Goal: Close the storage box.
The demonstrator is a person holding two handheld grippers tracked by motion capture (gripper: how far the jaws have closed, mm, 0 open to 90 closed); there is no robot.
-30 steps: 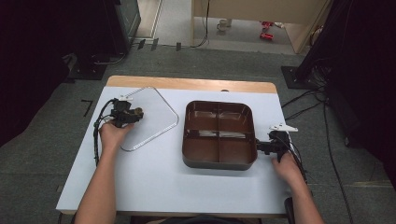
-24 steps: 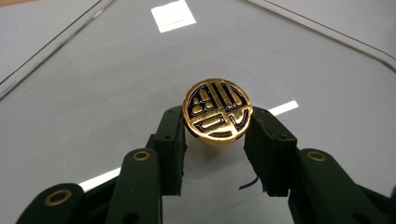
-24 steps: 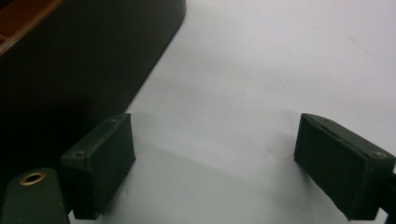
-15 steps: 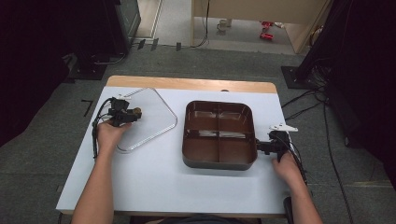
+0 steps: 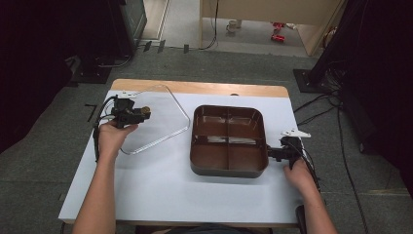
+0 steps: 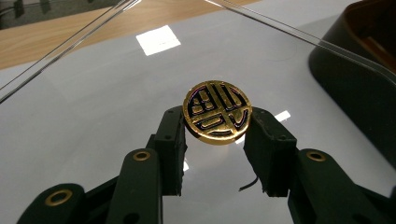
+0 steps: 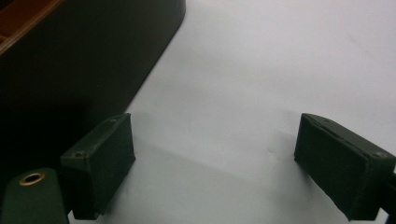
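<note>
While the left gripper (image 6: 217, 135) pinches the clear lid's (image 5: 160, 119) gold knob (image 6: 217, 111) between its 2 jaws, the right gripper (image 7: 212, 163) gapes empty just beside the brown 4-compartment tray (image 5: 229, 168) (uncovered, likely halfway).

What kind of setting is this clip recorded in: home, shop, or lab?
Likely a lab or studio recording space: a white table on grey carpet, loose cables across the floor, and black stands around it.
</note>
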